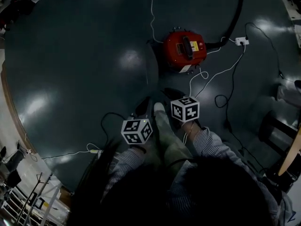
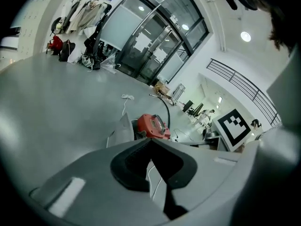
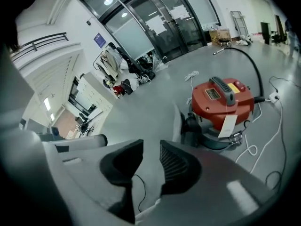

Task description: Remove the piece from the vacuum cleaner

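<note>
The red vacuum cleaner (image 1: 185, 49) stands on the dark floor ahead of me, with a black handle on top and a white tag on its side. A pale grey flat piece (image 3: 178, 120) stands against its front by the black inlet, and the same piece (image 1: 151, 68) appears left of the vacuum in the head view. My right gripper (image 3: 149, 145) is open, with nothing between its pads, a short way before the vacuum (image 3: 221, 102). My left gripper (image 2: 149, 141) has its tips touching and holds nothing. In the head view both grippers, left (image 1: 142, 108) and right (image 1: 170, 94), hang short of the vacuum.
A black hose (image 1: 235, 18) runs from the vacuum toward the back right. White cables (image 1: 221, 72) and a power strip (image 1: 241, 41) lie on the floor to the right. My leg and shoe (image 1: 161, 114) show between the grippers. Furniture stands at the far right edge.
</note>
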Motion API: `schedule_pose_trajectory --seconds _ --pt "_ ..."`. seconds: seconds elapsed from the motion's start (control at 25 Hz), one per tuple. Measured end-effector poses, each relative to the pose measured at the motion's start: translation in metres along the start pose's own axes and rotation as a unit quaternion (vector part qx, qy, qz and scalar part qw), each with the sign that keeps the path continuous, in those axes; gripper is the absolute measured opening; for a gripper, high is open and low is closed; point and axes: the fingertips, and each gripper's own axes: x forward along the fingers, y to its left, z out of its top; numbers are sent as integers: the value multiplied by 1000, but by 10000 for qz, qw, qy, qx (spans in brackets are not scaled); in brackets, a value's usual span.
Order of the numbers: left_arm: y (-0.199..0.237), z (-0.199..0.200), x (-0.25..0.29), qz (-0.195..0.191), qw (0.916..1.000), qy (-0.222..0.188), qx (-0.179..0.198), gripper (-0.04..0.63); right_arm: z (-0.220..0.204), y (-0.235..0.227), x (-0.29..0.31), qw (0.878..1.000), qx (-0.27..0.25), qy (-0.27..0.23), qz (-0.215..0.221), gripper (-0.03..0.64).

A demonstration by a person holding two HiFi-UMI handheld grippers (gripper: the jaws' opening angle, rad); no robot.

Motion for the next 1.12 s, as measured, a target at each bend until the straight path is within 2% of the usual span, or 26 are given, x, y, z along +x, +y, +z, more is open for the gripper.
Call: schedule_pose_trajectory --seconds 0.28,0.64,0.8,0.92,1.12 --pt "46 -38 41 189 9993 58 -313 5 -29 -52 76 9982 424 254 -332 101" --pt "62 -78 47 323 9975 224 -591 5 -31 -79 136 9947 380 697 -650 101" --pt "64 -80 51 299 9977 310 -532 5 -33 -84 145 9921 229 936 -800 91" --pt "65 -71 51 257 9981 319 -455 5 -37 -93 143 9901 215 990 -972 53" --pt "71 -61 45 309 9975 300 -560 5 -31 -84 136 9930 498 884 -605 31"
